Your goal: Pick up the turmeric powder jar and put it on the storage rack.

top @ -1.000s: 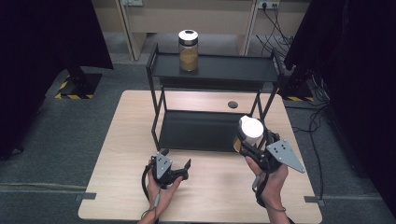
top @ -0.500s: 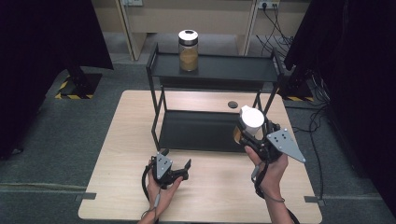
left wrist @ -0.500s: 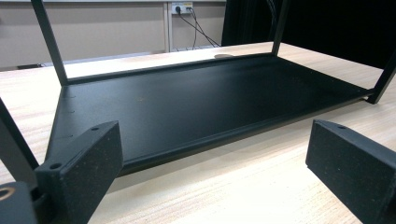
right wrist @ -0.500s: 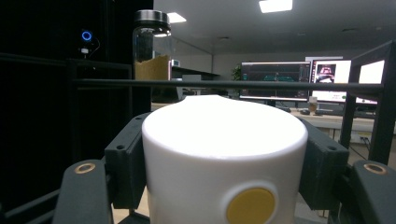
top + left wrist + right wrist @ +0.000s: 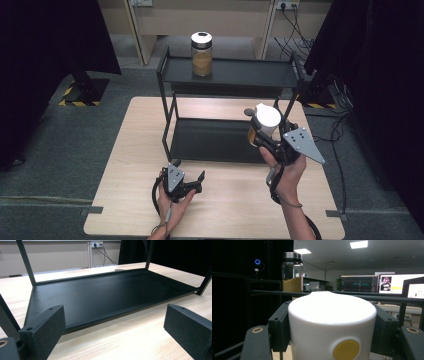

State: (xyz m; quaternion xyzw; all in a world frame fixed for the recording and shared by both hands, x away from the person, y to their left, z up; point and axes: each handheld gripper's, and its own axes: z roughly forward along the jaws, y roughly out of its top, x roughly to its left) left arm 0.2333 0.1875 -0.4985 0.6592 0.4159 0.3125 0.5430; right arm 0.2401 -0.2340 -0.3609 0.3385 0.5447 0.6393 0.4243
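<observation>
My right gripper [image 5: 262, 131] is shut on a white-lidded container [image 5: 267, 121], held upright in the air over the right end of the black rack's lower shelf [image 5: 210, 140]. In the right gripper view the white container [image 5: 332, 322], with a yellow dot on its side, sits between both jaws. A glass jar [image 5: 201, 54] with brown contents and a metal lid stands on the rack's top shelf [image 5: 250, 72]; the jar [image 5: 292, 272] also appears beyond the container. My left gripper [image 5: 192, 177] rests low on the table in front of the rack, open and empty, facing the lower shelf [image 5: 105, 295].
The light wooden table [image 5: 125, 150] carries the two-tier black metal rack. A round grommet [image 5: 248, 112] lies in the tabletop behind the held container. Cables [image 5: 330, 125] and dark curtains border the right side. Monitors [image 5: 397, 283] glow in the background.
My right gripper has lifted the white container and carried it away from me, over the rack's right end. The left gripper has stayed put.
</observation>
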